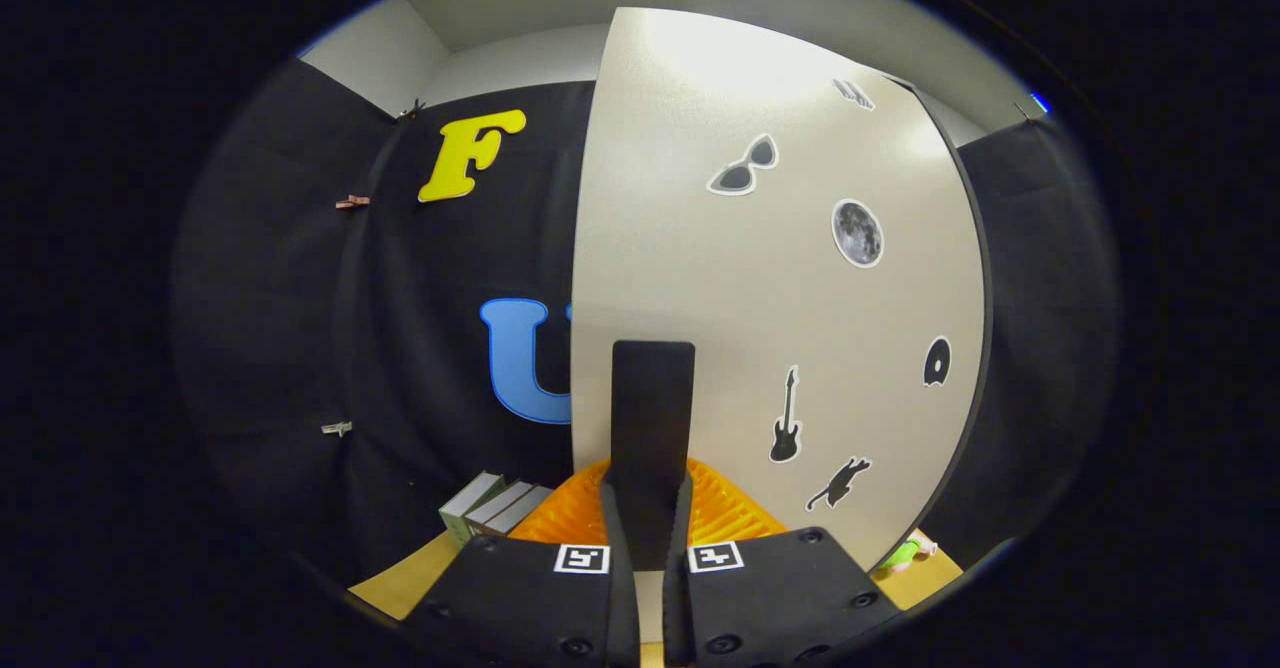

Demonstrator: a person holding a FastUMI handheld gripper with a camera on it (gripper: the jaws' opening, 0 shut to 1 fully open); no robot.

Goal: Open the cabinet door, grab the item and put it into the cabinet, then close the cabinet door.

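The cabinet door (760,288) is a pale panel with dark stickers of sunglasses, a moon, a guitar and a cat. It stands close in front of me, with its left edge against the dark cloth wall. A flat black handle (652,398) rises upright from the door's lower part. My gripper (648,496) is shut on the lower end of this handle, one finger pressing on each side. A small green toy (905,551) lies on the wooden table by the door's lower right corner.
An orange ribbed rack (735,513) sits on the table just beyond the fingers, partly hidden by them. A few books (495,508) lie left of it by the cloth wall. The wooden table (410,578) shows beside the gripper body.
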